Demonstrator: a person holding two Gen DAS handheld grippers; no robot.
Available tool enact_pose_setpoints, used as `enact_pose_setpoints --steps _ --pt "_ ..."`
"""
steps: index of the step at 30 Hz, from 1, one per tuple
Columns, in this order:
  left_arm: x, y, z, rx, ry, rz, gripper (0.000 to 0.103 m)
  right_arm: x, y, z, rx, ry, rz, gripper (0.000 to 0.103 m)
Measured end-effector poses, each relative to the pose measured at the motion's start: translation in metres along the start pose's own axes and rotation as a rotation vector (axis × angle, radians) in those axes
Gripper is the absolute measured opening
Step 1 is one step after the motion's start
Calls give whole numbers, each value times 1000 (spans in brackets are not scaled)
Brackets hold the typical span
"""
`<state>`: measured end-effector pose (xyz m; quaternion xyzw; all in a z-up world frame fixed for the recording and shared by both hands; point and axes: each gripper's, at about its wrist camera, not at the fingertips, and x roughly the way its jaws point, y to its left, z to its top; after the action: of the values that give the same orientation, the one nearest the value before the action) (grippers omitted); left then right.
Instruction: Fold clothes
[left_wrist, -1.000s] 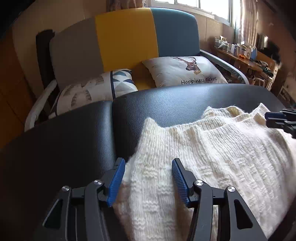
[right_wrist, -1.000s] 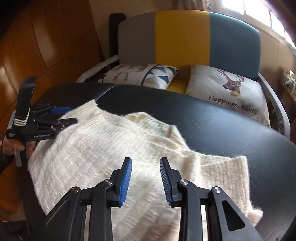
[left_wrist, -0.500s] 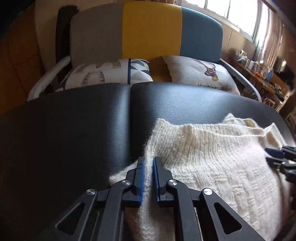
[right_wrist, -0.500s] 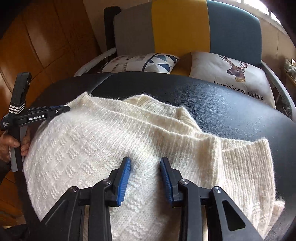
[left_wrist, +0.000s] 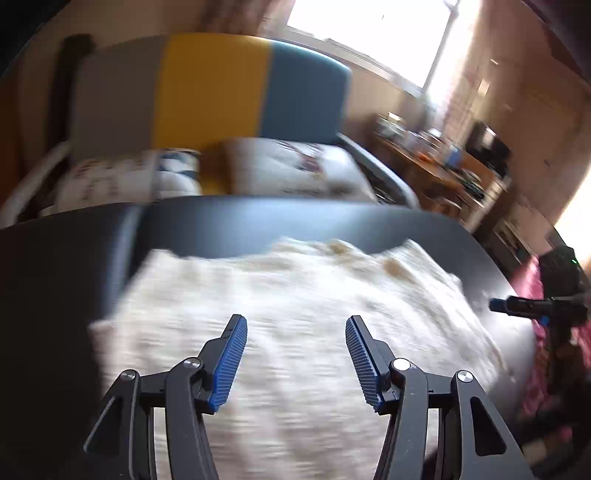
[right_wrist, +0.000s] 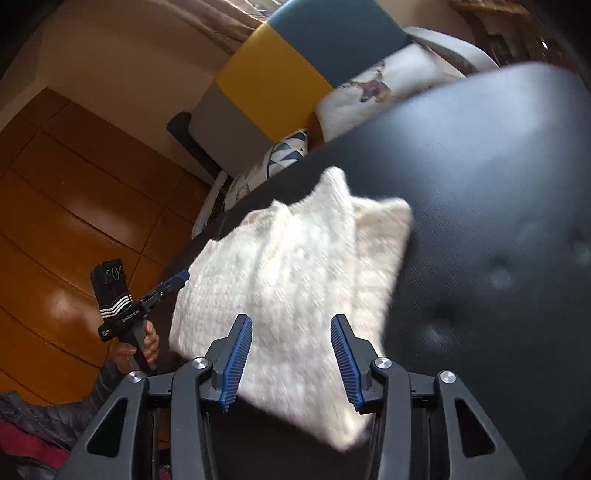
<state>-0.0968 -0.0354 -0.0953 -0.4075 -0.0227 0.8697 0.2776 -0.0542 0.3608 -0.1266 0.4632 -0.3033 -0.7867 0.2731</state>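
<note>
Cream chunky-knit sweater (right_wrist: 295, 280), folded into a rough block, lies on the black padded leather bench (right_wrist: 498, 184).

Risk: loose top layer may slump or snag on a pad.

Left gripper (left_wrist: 295, 354) and right gripper (right_wrist: 291, 350) hover angled down above it, jaws opening, nothing gripped.

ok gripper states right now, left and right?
Left gripper: jaws opening, empty, above the cream sweater.
Right gripper: jaws opening, holding nothing, sweater beneath.
</note>
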Motion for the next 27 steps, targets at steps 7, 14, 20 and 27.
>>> enact_pose_setpoints --steps 7,14,20,27 --pt "56 -104 -5 260 109 -88 57 -4 -26 -35 40 83 151 46" --pt "65 -122 -7 295 133 -105 57 34 -35 -15 -17 187 239 46" --pt "74 -140 18 349 105 -132 57 78 -16 -10 -133 429 398 50" --pt "153 -163 21 429 302 -116 58 90 28 -52 -326 783 388 50"
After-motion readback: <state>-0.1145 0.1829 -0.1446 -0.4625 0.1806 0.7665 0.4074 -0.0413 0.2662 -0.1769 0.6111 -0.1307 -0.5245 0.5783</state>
